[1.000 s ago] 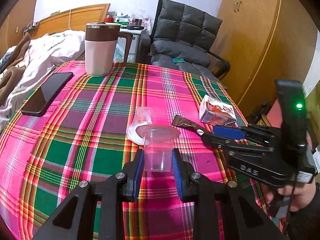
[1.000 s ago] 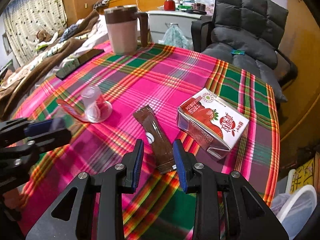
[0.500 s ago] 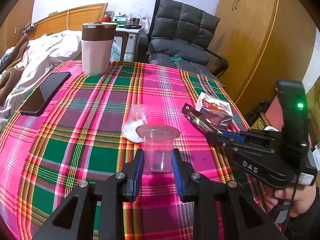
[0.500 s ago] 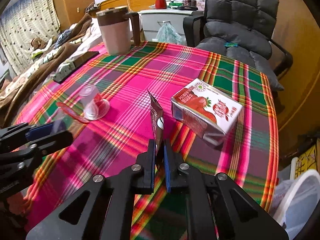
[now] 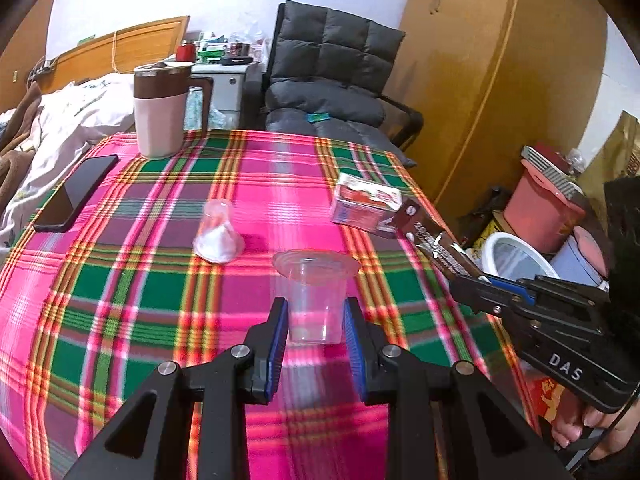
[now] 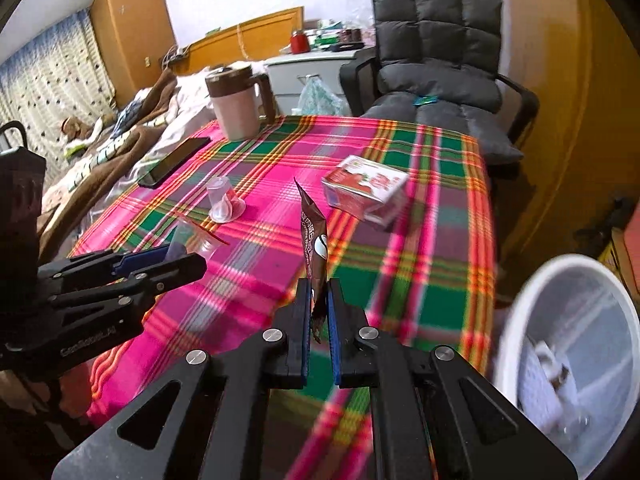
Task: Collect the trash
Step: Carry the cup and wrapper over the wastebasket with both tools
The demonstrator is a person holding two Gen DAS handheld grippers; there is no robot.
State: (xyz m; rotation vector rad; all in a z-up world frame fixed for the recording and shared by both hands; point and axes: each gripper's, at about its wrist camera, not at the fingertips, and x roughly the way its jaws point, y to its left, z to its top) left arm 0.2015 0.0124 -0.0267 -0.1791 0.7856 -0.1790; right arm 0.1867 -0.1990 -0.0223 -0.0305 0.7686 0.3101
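Right gripper (image 6: 319,308): fingers clenched on the brown wrapper (image 6: 314,236), lifted off the surface (image 6: 432,240), standing up on edge between the blue pads. Squeezed in on it only just now. White bin (image 6: 568,344) down low on the right, just past the edge of the plaid cloth, with some scraps already inside.

Left gripper (image 5: 316,336): fingers grasping the clear cup (image 5: 316,292), pads on both sides of it, held upright over the cloth.

So 2 bits of trash in hand, none of them dropped in yet. Left to pick up, by the look of it: the strawberry carton (image 6: 364,186) and the tipped clear cup (image 6: 223,200), both lying on the cloth. Not trash, most likely: the jug (image 5: 160,116) and the phone (image 5: 76,192) at the far side.

Next, probably, over to the bin with wrapper and cup.
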